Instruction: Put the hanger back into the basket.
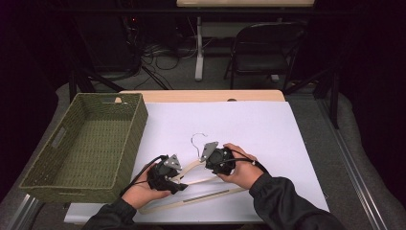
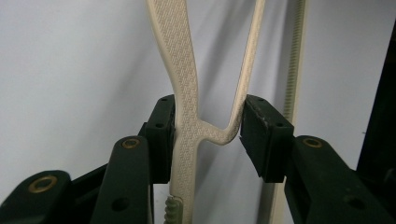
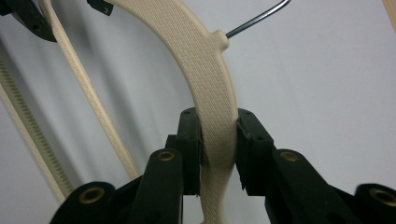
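- High view: a cream hanger lies flat on the white sheet near the table's front edge, its wire hook pointing away from the person. The left gripper and right gripper sit on its upper arm, one hand on each. A woven basket stands to the left, well apart from the hanger.
- Left gripper view: the left gripper has its jaws closed across the fork where the hanger splits into a broad arm and a thin bar, pads touching both sides.
- Right gripper view: the right gripper clamps the broad textured arm of the hanger below the hook.
- Handling, as judged: light, stiff plastic with a grippy texture; the thin bar looks likelier to flex, so the broad arm is the safer hold.
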